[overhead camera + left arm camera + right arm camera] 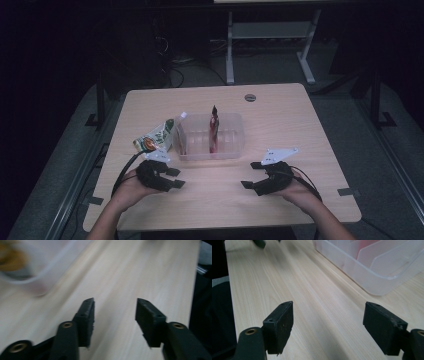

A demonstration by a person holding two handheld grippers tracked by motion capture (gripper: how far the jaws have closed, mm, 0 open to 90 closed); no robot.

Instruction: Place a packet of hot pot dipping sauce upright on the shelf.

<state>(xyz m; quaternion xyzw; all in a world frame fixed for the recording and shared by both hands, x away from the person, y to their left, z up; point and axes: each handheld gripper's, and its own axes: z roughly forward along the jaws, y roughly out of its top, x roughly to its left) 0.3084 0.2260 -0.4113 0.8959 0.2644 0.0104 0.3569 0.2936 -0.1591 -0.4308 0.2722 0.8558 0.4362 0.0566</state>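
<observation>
Right now both grippers sit low over the near side of the counter (280, 125), maybe resting between moves. The left gripper (172, 178) has its fingers (86, 320) partly apart and holds nothing. The right gripper (250, 180) has its fingers (279, 323) wide apart and holds nothing too. One clear plastic box (235, 137) stands in the middle of the counter, with thin walls inside, so things can stand up in it. One red packet (214, 131) stands upright in it. One green and orange packet (156, 137) lies just outside, against the box's left end. So I count two grippers, one box and two packets.
</observation>
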